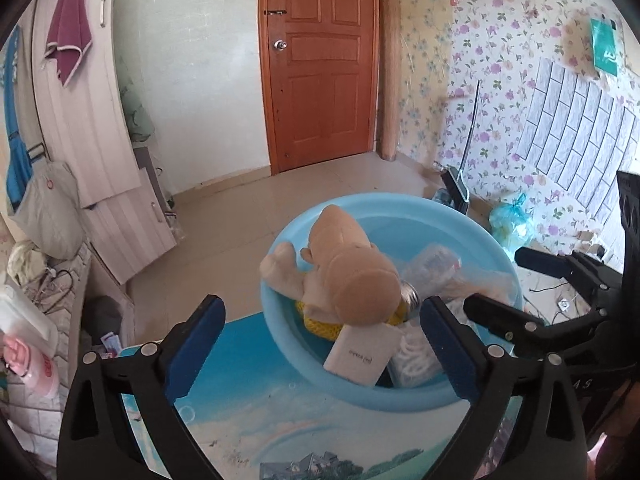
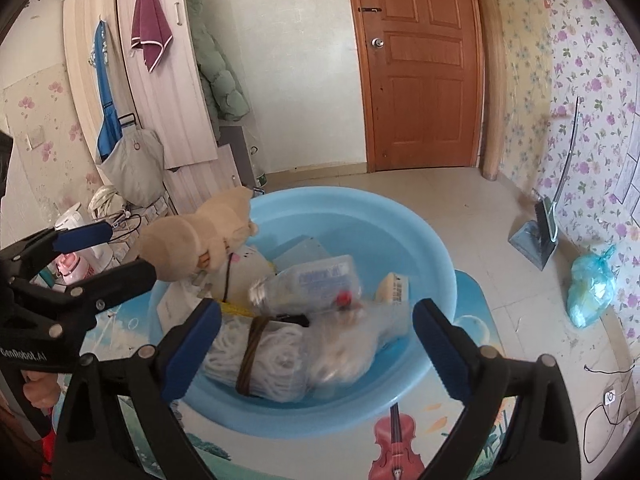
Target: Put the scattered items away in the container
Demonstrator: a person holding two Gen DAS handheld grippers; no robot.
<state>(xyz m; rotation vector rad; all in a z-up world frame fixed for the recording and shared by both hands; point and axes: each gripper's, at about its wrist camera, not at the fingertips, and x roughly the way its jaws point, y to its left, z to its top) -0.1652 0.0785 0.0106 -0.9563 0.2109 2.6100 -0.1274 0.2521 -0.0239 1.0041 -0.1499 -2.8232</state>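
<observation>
I see both my left gripper [image 1: 322,344] and right gripper [image 2: 316,344] spread wide, empty; the plush toy [image 1: 344,264] ahead (soft, light) perches on the basin [image 1: 400,396] rim, so I'd pinch its body.

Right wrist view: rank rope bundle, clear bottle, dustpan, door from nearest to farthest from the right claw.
From the right claw:
1. Rope bundle, between its fingers, in the blue basin.
2. Clear bottle, basin centre.
3. Dustpan, on the floor, right wall.
4. Door, far wall.
</observation>
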